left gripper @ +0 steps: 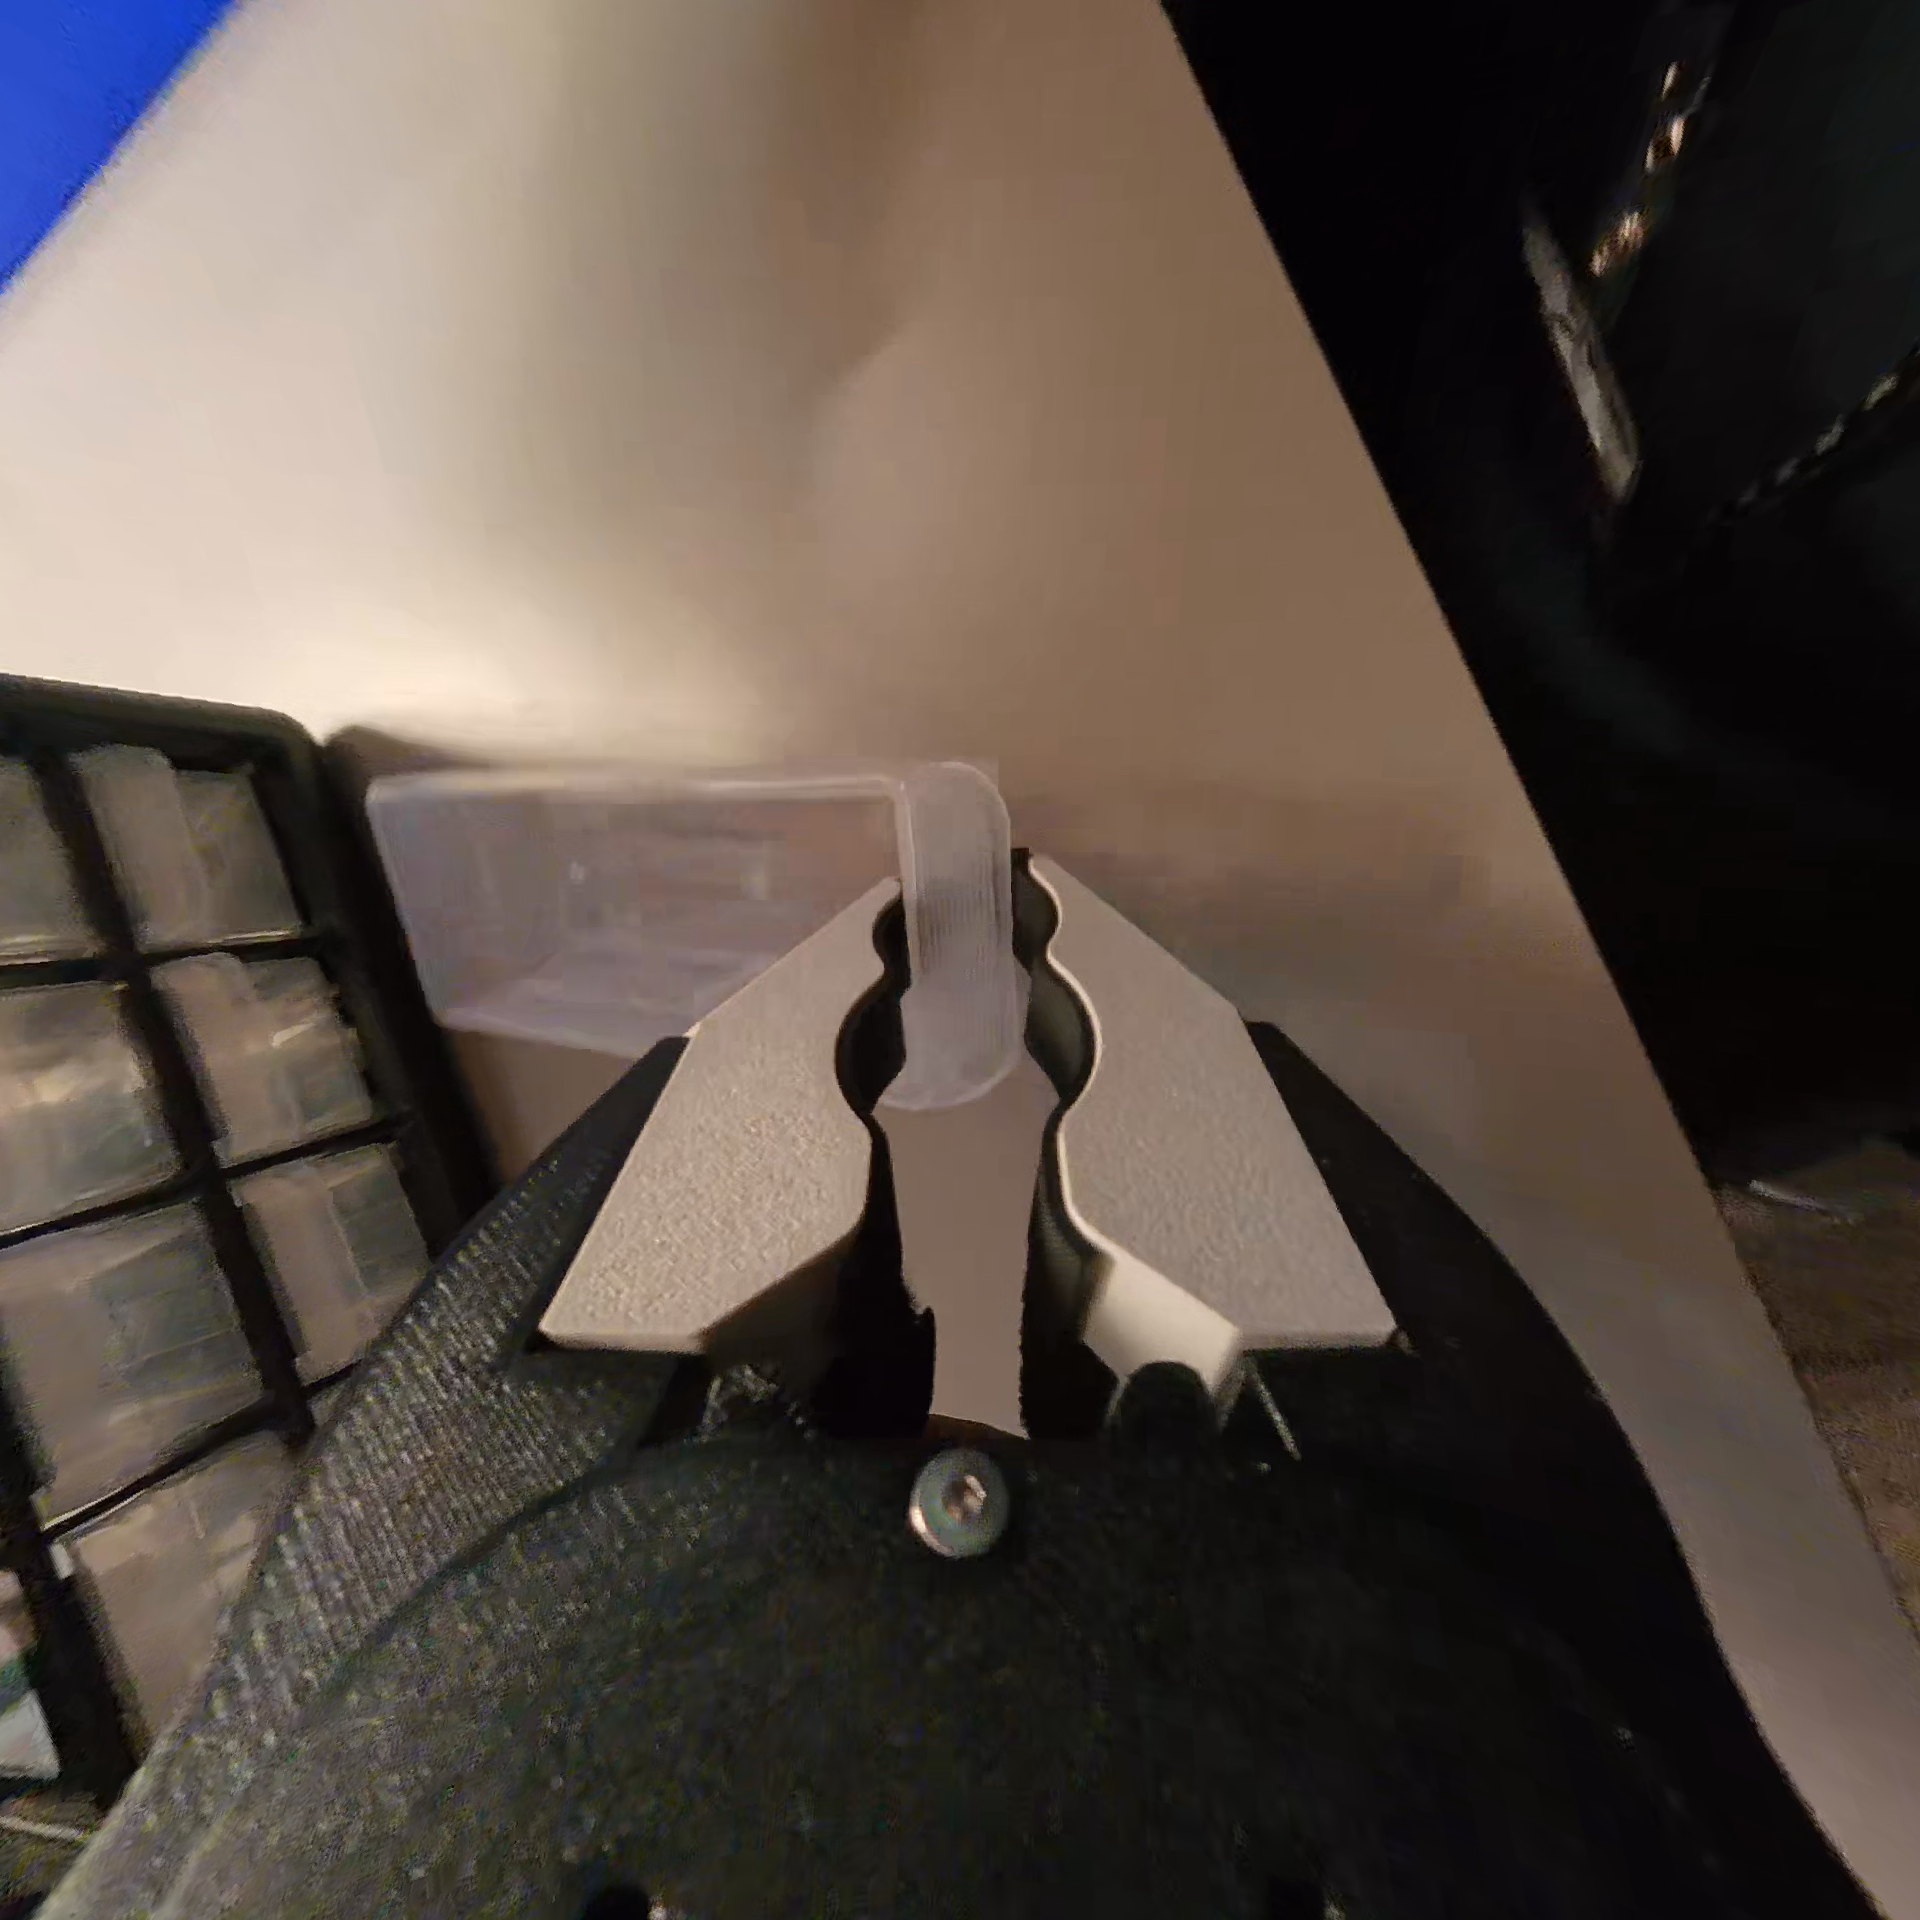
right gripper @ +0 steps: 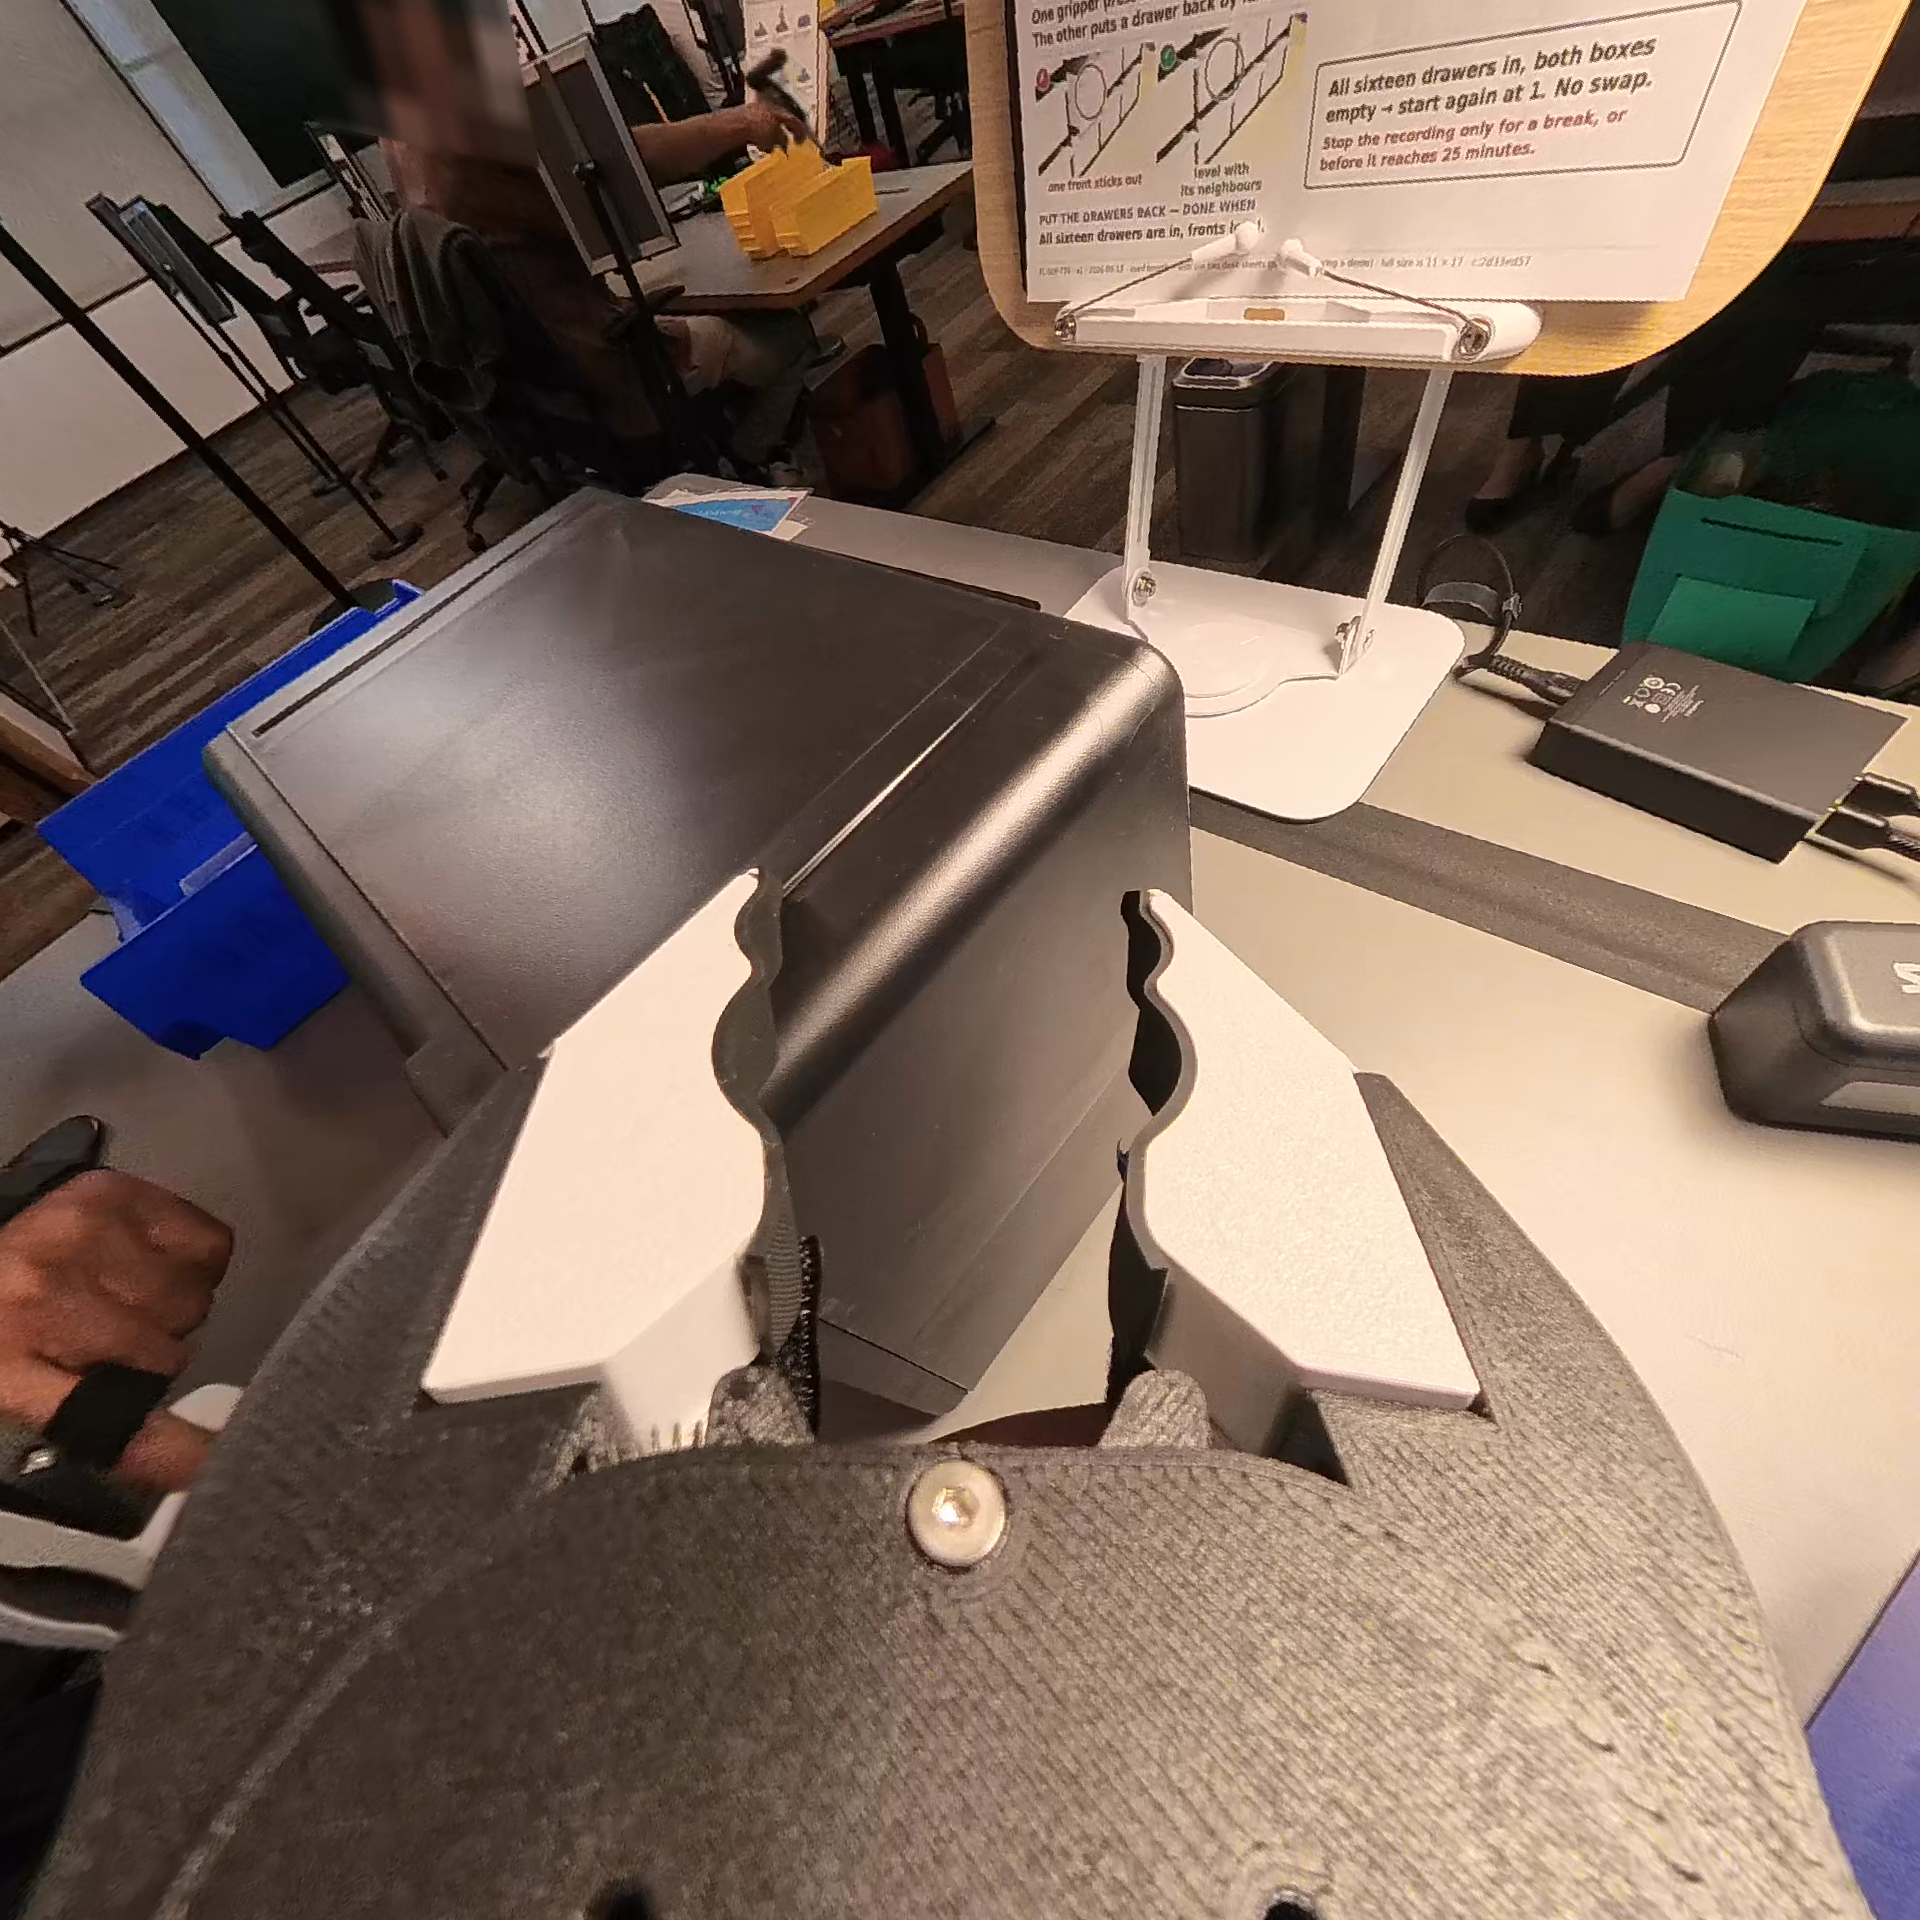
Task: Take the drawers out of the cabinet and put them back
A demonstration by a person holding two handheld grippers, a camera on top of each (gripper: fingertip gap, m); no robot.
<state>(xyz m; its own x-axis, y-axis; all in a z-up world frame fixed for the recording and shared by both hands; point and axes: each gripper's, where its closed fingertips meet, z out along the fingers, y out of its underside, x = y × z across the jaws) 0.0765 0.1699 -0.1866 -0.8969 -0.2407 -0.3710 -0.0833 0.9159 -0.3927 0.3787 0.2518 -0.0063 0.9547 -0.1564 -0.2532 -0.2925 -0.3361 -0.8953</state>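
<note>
The left tool (left gripper: 961,977), with matte grey wedge-shaped fingers and wavy black rubber pads, is pinching the ribbed, rounded pull tab (left gripper: 954,935) of a clear plastic drawer (left gripper: 582,914); both pads are pressing on the tab. The drawer, a thin-walled translucent box, is standing just beside the cabinet (left gripper: 156,1039), fully out of it, on the smooth beige table (left gripper: 623,416). The cabinet's front is a black plastic grid holding more frosted clear drawers.

The right tool (right gripper: 951,997) is standing wide around the rounded upper edge and corner of the cabinet (right gripper: 623,727), whose shell is smooth matte black plastic with a shallow recessed top. Whether the pads are pressing on it cannot be told. Beyond the cabinet, a glossy blue bin (right gripper: 197,914) is sitting to one side, and a white document stand (right gripper: 1288,644) to the other.
</note>
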